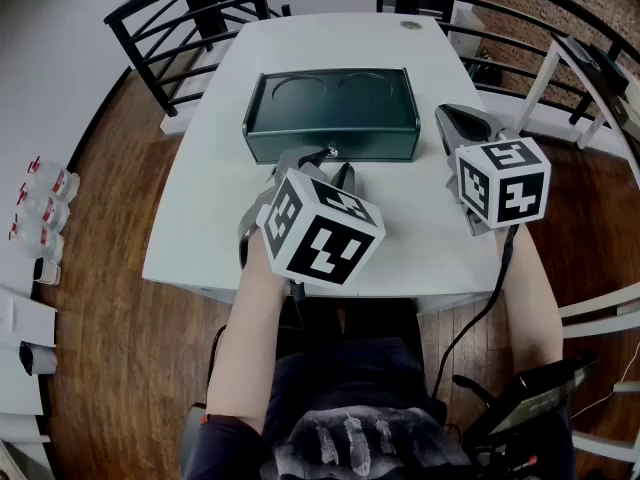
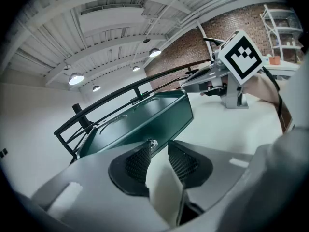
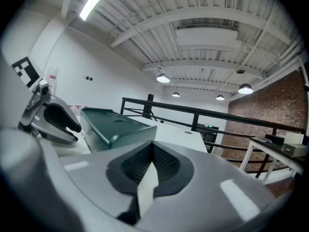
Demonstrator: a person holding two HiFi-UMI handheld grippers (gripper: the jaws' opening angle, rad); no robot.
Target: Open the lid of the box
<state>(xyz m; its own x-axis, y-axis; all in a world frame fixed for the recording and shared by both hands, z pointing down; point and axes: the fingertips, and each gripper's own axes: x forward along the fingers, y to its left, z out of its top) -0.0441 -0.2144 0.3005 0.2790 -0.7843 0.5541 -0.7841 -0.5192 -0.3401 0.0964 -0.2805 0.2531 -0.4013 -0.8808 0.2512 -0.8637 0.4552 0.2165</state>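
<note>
White table on a railed wooden landing, with a dark green box at its middle, lid down. The left gripper, jaws apart and empty, sits just before the front lock knob. The right gripper, jaws together, rests beside the box's right end. This looks like the approach; next, catch the lid's front edge and lift.

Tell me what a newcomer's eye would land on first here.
The closed dark green box sits in the middle of the white table. The left hand-held gripper has its jaws open just before the box's silver front lock. The right hand-held gripper, jaws shut, is beside the box's right end.
</note>
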